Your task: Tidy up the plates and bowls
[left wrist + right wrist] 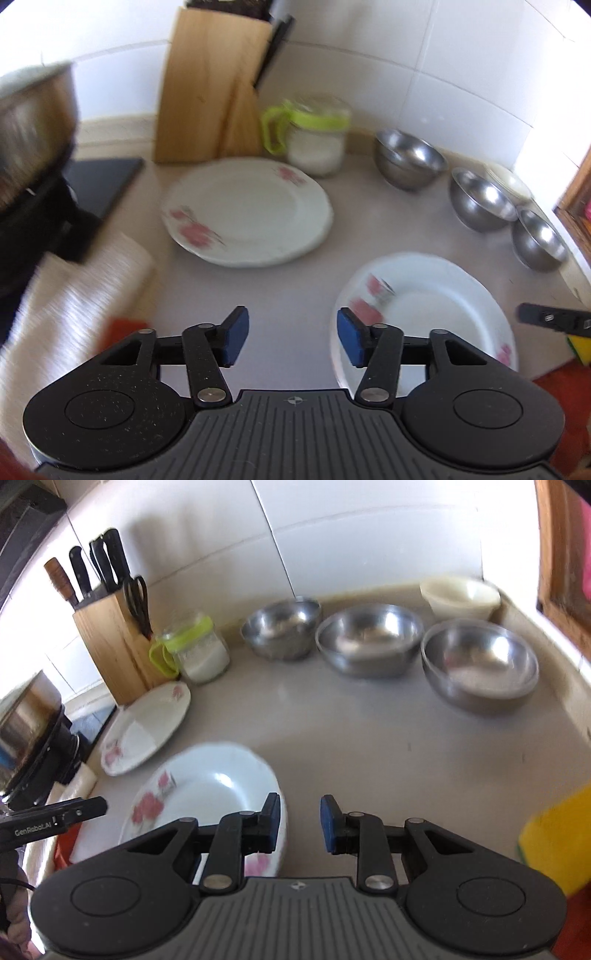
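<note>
Hovering both hand-held grippers, left (292,339) and right (298,822), jaws wide and empty, near flowered plate (207,794); risking chipped rim from skewed pinch on counter (369,746).

Pale countertop (351,738) carried two floral plates (147,727) (207,794), three steel bowls (369,638) (row near wall), cream bowl (460,596), knife block (110,646), lidded jar (199,653).
</note>
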The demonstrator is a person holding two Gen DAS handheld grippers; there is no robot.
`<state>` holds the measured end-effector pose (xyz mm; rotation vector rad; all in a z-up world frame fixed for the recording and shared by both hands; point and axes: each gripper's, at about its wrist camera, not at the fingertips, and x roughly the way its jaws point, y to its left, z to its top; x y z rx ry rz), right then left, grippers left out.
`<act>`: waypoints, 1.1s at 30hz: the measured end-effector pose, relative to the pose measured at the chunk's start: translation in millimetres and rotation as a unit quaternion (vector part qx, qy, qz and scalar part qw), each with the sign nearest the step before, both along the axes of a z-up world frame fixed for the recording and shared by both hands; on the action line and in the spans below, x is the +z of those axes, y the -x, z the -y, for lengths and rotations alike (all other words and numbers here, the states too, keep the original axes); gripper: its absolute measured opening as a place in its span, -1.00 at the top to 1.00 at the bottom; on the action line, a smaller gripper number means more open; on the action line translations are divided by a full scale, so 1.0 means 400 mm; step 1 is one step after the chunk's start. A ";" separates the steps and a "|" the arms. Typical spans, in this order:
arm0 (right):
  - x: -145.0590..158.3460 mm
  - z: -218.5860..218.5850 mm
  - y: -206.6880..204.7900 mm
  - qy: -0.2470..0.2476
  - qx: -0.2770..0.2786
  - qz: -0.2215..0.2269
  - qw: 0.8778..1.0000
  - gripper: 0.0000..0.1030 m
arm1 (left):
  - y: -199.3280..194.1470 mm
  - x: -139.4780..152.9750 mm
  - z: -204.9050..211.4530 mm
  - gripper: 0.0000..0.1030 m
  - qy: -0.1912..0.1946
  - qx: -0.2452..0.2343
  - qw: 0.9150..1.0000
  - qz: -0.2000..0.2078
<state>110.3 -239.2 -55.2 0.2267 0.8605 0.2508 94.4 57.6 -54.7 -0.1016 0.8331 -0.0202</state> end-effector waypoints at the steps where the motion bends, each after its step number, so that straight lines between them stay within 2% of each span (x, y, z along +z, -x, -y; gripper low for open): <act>1: 0.011 -0.004 -0.010 0.002 0.003 0.006 1.000 0.44 | -0.008 0.009 -0.013 -0.21 -0.007 0.006 1.000 0.005; 7: 0.079 -0.071 -0.068 0.009 0.032 0.043 0.999 0.43 | -0.075 0.057 -0.099 -0.25 -0.021 0.040 0.999 0.022; 11: 0.110 -0.117 -0.101 0.002 0.050 0.050 0.997 0.43 | -0.109 0.078 -0.122 -0.26 -0.038 0.048 0.998 0.034; 14: 0.121 -0.162 -0.131 -0.001 0.064 0.049 0.997 0.43 | -0.132 0.089 -0.132 -0.26 -0.032 0.044 0.998 0.037; 22: 0.090 -0.268 -0.209 0.006 0.090 0.024 0.996 0.43 | -0.189 0.059 -0.141 -0.28 -0.032 0.047 0.998 0.021; 33: -0.003 -0.369 -0.347 0.006 0.102 -0.023 0.994 0.43 | -0.285 -0.016 -0.168 -0.24 -0.019 0.051 0.998 -0.013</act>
